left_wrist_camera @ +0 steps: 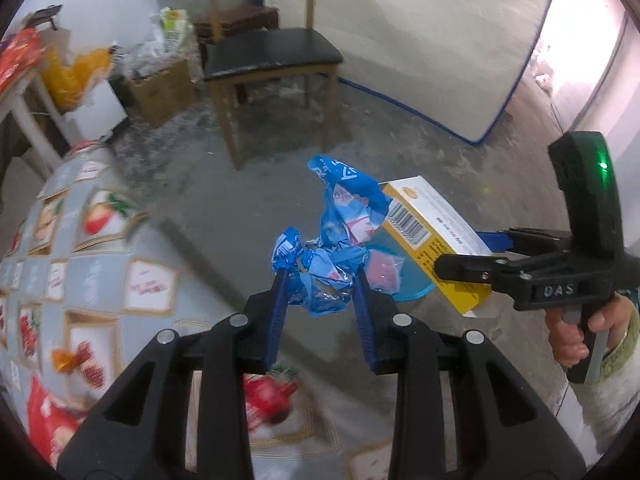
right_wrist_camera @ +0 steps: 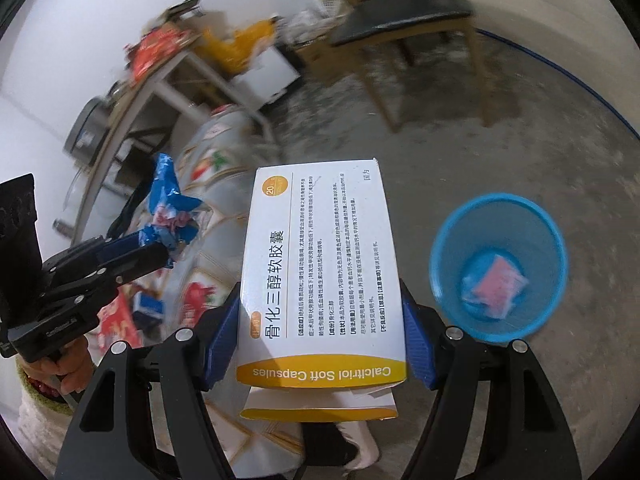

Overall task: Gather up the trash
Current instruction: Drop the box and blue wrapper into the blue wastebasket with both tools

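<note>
The right gripper (right_wrist_camera: pixel 320 332) clamps a medicine box (right_wrist_camera: pixel 320 264), long axis along its fingers, just beside the blue bin (right_wrist_camera: pixel 500 216); the left gripper (left_wrist_camera: pixel 320 280) pinches a crumpled blue wrapper (left_wrist_camera: pixel 340 216) near that bin.

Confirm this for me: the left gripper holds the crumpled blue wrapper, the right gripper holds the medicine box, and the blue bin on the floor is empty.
Not quite. The blue bin is not empty: the right wrist view shows a pink packet lying in it. The rest stands: left gripper holds the blue wrapper, right gripper the medicine box.
</note>
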{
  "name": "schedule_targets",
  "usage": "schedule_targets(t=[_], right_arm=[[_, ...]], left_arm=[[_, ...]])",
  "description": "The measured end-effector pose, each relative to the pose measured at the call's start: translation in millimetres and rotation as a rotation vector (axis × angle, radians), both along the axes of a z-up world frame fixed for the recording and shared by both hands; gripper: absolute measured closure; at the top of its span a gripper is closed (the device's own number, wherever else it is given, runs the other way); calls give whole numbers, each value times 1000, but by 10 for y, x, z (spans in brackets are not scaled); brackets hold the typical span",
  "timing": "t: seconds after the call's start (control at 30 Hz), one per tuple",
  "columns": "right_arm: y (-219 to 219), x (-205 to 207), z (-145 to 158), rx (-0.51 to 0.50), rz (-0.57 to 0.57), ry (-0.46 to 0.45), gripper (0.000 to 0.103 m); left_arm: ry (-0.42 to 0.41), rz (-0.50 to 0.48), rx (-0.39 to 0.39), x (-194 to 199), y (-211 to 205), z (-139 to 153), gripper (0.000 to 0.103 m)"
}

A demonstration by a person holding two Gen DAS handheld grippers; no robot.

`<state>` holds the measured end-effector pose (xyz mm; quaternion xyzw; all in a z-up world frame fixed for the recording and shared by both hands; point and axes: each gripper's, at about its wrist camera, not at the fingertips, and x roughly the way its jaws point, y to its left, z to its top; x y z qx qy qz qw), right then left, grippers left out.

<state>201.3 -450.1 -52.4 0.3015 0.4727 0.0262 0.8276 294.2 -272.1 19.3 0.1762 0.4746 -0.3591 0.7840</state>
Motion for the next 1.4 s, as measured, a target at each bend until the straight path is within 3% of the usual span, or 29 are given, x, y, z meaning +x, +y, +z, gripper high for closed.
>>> schedule_targets(t=[0.17, 0.33, 0.63, 0.7, 0.73, 0.77, 0.93, 1.1, 1.3, 1.4], right_arm=[[-427, -123, -311, 13, -88, 55, 34], [-859, -175, -840, 63, -196, 138, 34], [-1324, -75, -1670, 91, -346, 247, 33], [-1395, -31, -1791, 88, -375, 252, 30], [-1419, -20, -1843, 87, -387, 253, 26], [-1447, -5, -1913, 85, -404, 252, 20], [-1554, -28, -2113, 76, -455, 269, 17], [-1569, -143, -2144, 94, -470, 254, 17], [-1496, -282, -1928, 65, -448, 209, 17], [-1414, -372, -1708, 51, -422, 173, 17]], left_arm=[[78, -24, 42, 43, -598, -392, 73], [150, -19, 82, 90, -1089, -851, 73], [252, 52, 108, 218, -1560, -1588, 71], [258, 72, 96, 252, -1631, -1672, 61], [268, 92, 91, 287, -1668, -1725, 43], [270, 110, 82, 316, -1685, -1753, 33], [276, 153, 33, 370, -1649, -1717, 31], [236, 111, 32, 322, -1590, -1591, 31], [245, 109, 9, 302, -1369, -1374, 31], [236, 97, -36, 248, -1151, -1096, 31]])
